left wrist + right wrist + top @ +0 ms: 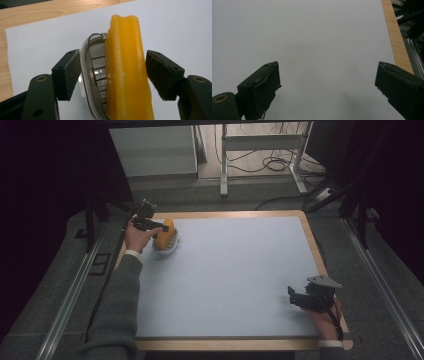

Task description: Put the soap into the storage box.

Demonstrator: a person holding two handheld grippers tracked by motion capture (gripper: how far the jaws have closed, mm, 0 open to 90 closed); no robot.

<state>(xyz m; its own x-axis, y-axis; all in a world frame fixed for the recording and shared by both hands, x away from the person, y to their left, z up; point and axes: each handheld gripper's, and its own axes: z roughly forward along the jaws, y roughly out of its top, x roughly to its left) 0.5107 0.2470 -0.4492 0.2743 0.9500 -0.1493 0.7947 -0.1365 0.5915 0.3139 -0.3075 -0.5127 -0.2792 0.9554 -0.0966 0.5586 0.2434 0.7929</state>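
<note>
Left tongs (112, 72): spread wide around an orange block (126, 72) and a white dish (86, 72); left pad touching or nearly touching the dish rim, right pad just clear of the block.
Right tongs (327, 90): wide open, nothing between them, above bare white sheet.
Orange block: standing tilted in the ridged dish, at the far left corner of the worktop (240, 214).
High view: left tongs (159, 227) at the block (165, 234) and dish (167, 247); right tongs (295, 297) near the front right corner, well apart.
Left gripper view: ridges inside the dish, grooved top of the block.
Right gripper view: wooden worktop edge (395, 37) at right.
</note>
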